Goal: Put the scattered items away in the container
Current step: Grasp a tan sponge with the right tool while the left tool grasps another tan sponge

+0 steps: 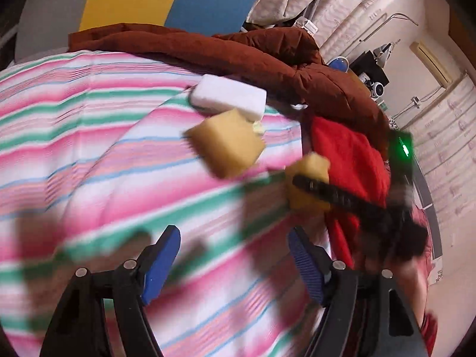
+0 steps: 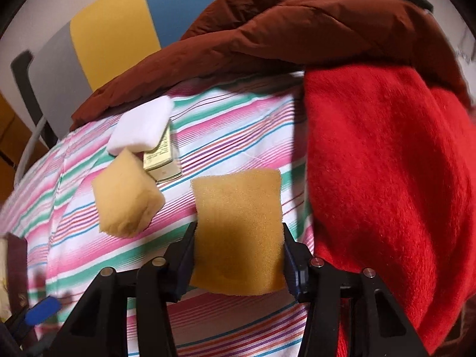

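Two yellow sponges [image 2: 236,232] [image 2: 126,193], one white sponge [image 2: 139,129], one small box [image 2: 162,160] (pale green).

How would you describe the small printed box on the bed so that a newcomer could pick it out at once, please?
Start at the striped bedsheet, in front of the brown quilt. The small box lies there, partly tucked under the white block and beside the loose yellow sponge. It alone is pale yellow-green card with printed text; its neighbours are plain foam.

On the bed [image 2: 238,125], taking the loose sponge [image 2: 128,196] as landmark: a foam block [image 2: 139,128] lies just behind it, a small box [image 2: 162,160] behind-right touching both, a gripped sponge [image 2: 238,232] to its right, and blankets [image 2: 386,163] farther right.
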